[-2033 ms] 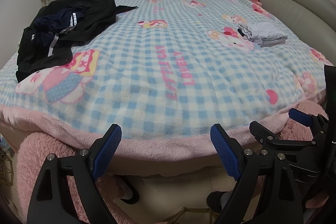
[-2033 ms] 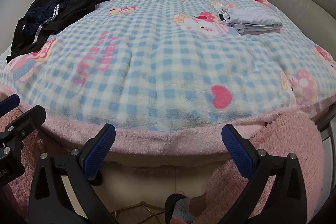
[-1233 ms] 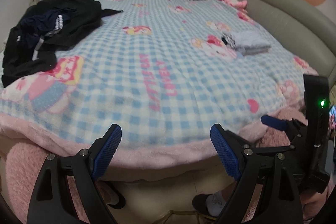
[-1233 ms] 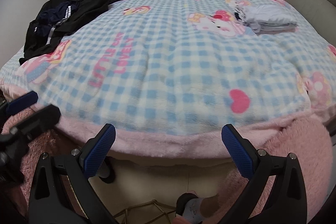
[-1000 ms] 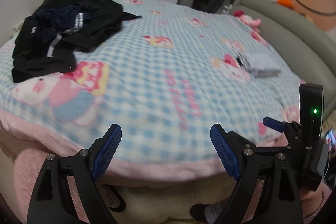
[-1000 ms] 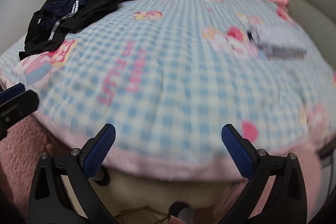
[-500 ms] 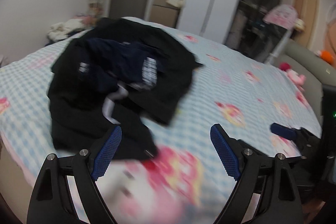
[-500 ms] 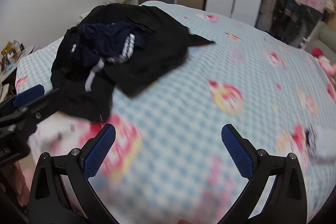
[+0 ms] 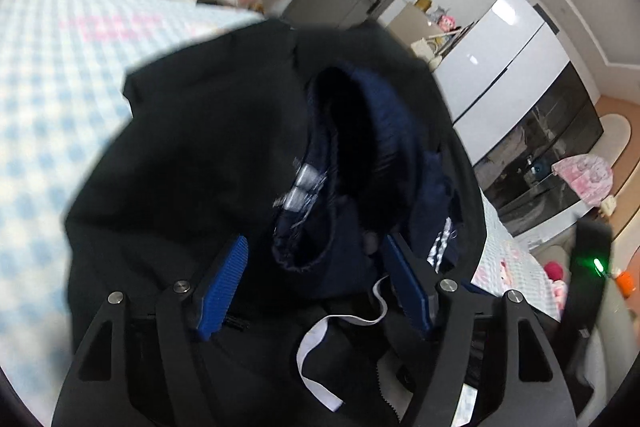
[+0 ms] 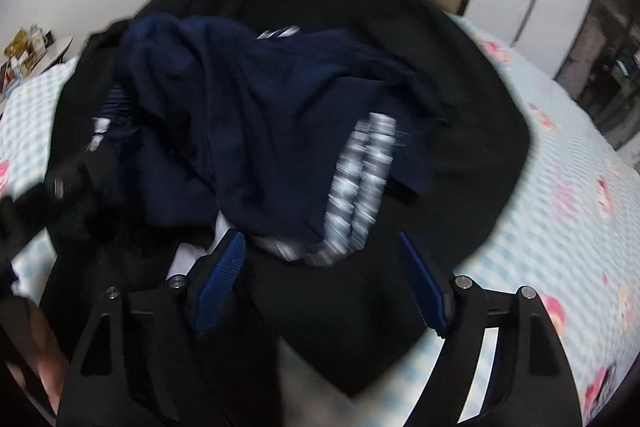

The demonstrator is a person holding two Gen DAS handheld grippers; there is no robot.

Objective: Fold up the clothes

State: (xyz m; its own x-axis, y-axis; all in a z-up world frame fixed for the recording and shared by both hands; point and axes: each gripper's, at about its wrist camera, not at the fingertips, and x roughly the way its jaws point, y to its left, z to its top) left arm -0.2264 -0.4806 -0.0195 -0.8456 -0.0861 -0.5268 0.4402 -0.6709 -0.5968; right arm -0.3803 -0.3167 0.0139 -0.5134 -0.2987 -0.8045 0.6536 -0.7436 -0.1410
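Two dark garments (image 10: 280, 131) on checked blanket (image 10: 560, 227)

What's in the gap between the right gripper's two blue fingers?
In the right wrist view, the right gripper is open over black clothing, beside the navy striped garment.

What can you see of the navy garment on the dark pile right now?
The navy garment is crumpled, unfolded, lying on top of a larger black garment on the checked blanket. It looks like thin woven fabric with silvery striped bands along one edge. An opening with a gathered rim gapes upward. Both grippers hover open over it; contact is unclear through the blur.
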